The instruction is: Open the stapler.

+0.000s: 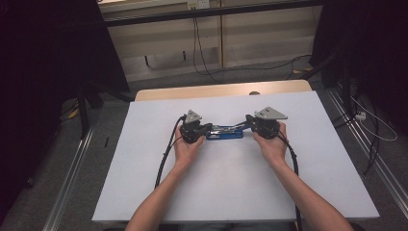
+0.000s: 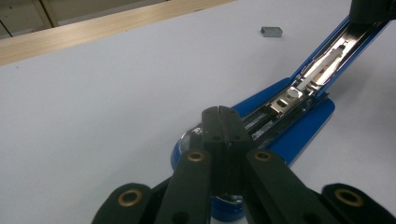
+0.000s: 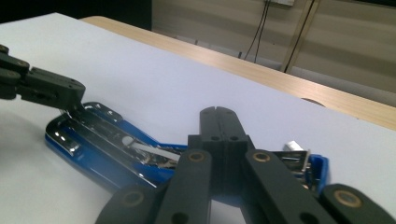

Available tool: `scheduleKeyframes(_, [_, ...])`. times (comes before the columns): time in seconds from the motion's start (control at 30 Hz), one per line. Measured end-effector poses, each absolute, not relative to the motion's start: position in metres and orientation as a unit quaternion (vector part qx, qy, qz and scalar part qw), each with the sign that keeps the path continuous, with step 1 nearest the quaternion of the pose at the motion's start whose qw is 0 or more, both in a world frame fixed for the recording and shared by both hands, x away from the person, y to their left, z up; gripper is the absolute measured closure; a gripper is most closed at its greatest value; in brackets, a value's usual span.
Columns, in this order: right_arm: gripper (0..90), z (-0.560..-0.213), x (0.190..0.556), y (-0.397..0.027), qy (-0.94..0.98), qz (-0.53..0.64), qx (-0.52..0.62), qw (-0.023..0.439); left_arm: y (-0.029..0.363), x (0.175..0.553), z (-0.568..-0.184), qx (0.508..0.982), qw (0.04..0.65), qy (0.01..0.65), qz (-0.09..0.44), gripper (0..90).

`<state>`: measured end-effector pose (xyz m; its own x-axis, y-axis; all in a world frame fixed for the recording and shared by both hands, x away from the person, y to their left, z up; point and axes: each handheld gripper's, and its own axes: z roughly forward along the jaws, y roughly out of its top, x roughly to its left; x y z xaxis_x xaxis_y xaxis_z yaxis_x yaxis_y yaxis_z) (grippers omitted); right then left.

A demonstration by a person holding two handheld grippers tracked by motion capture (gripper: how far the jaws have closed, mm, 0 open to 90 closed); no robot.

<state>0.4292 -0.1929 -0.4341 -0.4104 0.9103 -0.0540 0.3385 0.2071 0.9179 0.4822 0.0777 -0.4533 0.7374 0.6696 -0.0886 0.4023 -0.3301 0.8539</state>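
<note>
1. High view: the opened blue metal stapler (image 1: 225, 133) lies mid-counter (image 1: 144, 183) between the left gripper (image 1: 208, 129) and right gripper (image 1: 248, 120); its details are too small.
2. Left gripper view: jaws closed, tips over the stapler's base; a small grey staple block (image 2: 271, 31) lies apart; the raised arm is cut off.
3. Right gripper view: jaws closed above the stapler's hinge end, hiding it.

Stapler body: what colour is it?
Blue, with a shiny metal staple channel inside; the stapler shows best in the left gripper view.

A blue stapler (image 1: 225, 133) with silver insides lies on a white table (image 1: 231, 187).
</note>
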Motion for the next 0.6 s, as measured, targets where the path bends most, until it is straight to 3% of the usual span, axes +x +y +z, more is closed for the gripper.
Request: scheduleKeyframes(0.6, [90.0, -0.45, 0.427, -0.211, 0.722, 0.426, 0.456, 0.299, 0.077, 0.481, -0.453, 0.803, 0.471, 0.334, 0.146, 90.0])
